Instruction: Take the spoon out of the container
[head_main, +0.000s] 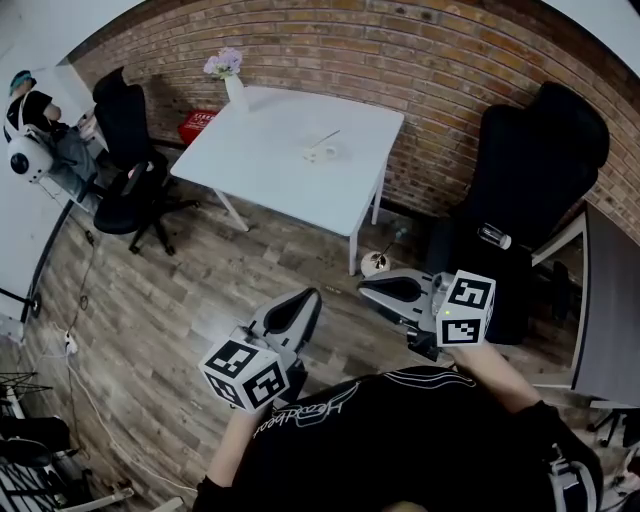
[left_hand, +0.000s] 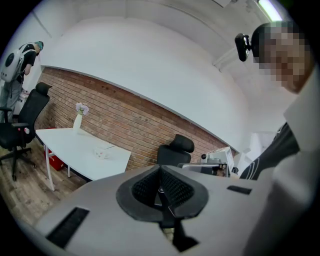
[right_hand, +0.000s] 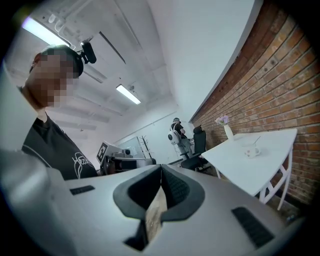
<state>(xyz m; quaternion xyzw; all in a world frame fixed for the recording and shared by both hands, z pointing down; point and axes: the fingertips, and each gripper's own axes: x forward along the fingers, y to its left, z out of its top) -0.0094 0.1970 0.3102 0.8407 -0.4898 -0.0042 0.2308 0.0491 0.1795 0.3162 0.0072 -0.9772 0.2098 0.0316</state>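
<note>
A small white container (head_main: 319, 152) stands on the white table (head_main: 270, 160) across the room, with a thin spoon (head_main: 328, 137) leaning out of it. The right gripper view shows the container (right_hand: 251, 151) and spoon (right_hand: 257, 141) far off, and the left gripper view shows the container (left_hand: 102, 154) as a small shape. My left gripper (head_main: 308, 298) is held close to my body over the wooden floor, shut and empty. My right gripper (head_main: 366, 289) hangs beside it, also shut with nothing in it. Both are well short of the table.
A white vase with flowers (head_main: 232, 85) stands at the table's far corner. Black office chairs stand at the left (head_main: 130, 160) and right (head_main: 530, 190). A red box (head_main: 197, 125) lies by the brick wall, a small white pot (head_main: 375, 263) on the floor near a table leg, and a grey desk (head_main: 610, 300) at the right.
</note>
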